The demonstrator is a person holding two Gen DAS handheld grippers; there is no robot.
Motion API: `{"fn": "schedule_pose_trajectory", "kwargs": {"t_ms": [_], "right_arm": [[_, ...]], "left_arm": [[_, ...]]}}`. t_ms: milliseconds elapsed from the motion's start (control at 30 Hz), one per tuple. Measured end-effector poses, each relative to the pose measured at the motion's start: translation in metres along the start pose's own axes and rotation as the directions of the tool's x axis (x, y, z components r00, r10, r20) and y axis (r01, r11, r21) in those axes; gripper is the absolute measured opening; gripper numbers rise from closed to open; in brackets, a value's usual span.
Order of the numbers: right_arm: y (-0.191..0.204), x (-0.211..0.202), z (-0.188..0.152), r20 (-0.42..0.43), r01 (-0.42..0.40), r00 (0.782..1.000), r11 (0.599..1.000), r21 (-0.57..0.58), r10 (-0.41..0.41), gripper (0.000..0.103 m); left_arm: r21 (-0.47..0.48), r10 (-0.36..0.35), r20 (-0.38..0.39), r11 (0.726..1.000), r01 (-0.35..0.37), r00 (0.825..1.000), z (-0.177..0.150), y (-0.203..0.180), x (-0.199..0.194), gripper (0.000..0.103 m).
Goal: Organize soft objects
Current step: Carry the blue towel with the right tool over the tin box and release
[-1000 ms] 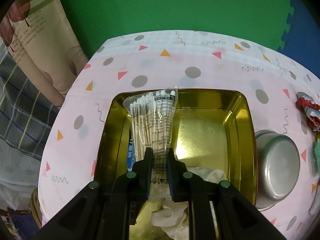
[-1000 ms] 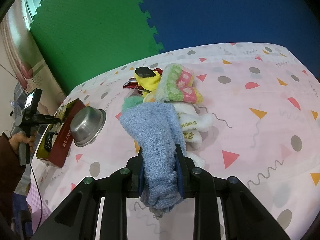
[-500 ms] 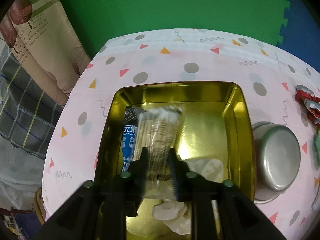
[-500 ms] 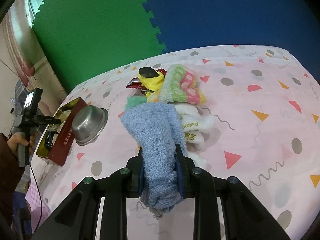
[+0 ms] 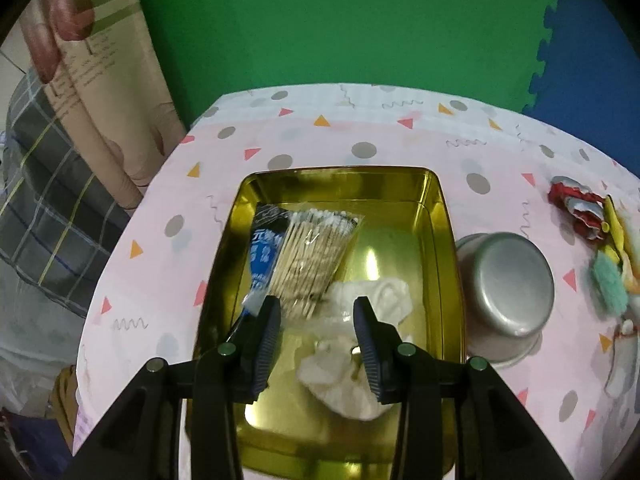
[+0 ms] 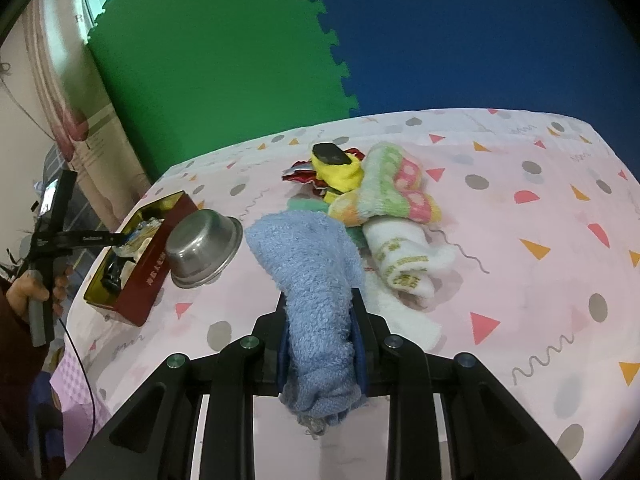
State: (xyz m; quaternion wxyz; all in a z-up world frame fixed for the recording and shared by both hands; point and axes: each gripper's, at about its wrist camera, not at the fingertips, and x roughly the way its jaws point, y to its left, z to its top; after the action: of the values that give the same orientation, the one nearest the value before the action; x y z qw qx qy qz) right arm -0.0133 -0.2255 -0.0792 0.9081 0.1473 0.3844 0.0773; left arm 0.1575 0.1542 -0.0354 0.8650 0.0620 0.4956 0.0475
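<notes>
In the left wrist view, the left gripper (image 5: 316,316) fills the bottom of the frame with its jaws apart; they have just been opening, and nothing is pinched between them. Just beyond the fingertips lies the gold tin (image 5: 442,216), centre frame. In its near half sits a crumpled white cloth (image 5: 360,364); above it, toward the tin's left wall, a clear bag of cotton swabs (image 5: 316,252) lies flat beside a blue packet (image 5: 262,256) whose white print is too blurred to read. To the right, touching the tin's outer wall, an upturned steel bowl (image 5: 506,292) rests on the pink patterned tablecloth (image 5: 320,128).

In the right wrist view, the right gripper (image 6: 320,336) at bottom centre is clamped on a light blue towel (image 6: 312,264), which stands up above the jaws and hangs below them. Just beyond, right of centre, a rolled white sock (image 6: 404,256) carries yellow-green lettering, not legible. Farther up lie a green-and-pink striped sock (image 6: 392,184) and a yellow item (image 6: 336,172). At left, the tin's red side shows gold characters, too small to read.
</notes>
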Motion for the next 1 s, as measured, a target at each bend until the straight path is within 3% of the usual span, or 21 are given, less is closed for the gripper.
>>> {"fn": "schedule_pose_trajectory", "kwargs": {"t_ms": [333, 567, 1000], "right_arm": [[0.03, 0.014, -0.004, -0.03, 0.024, 0.999, 0.999, -0.043, -0.025, 0.024], [0.068, 0.024, 0.003, -0.054, 0.013, 0.998, 0.994, -0.112, -0.019, 0.024], [0.178, 0.057, 0.023, -0.08, -0.124, 0.991, 0.958, -0.259, 0.107, 0.024]], "left_arm": [[-0.019, 0.034, 0.089, 0.999, -0.032, 0.995, -0.044, 0.02, -0.031, 0.039], [0.007, 0.042, 0.115, 0.999, -0.043, 0.992, -0.067, 0.026, -0.032, 0.039], [-0.062, 0.045, 0.099, 0.997, -0.039, 0.994, -0.084, 0.054, -0.027, 0.039]]}}
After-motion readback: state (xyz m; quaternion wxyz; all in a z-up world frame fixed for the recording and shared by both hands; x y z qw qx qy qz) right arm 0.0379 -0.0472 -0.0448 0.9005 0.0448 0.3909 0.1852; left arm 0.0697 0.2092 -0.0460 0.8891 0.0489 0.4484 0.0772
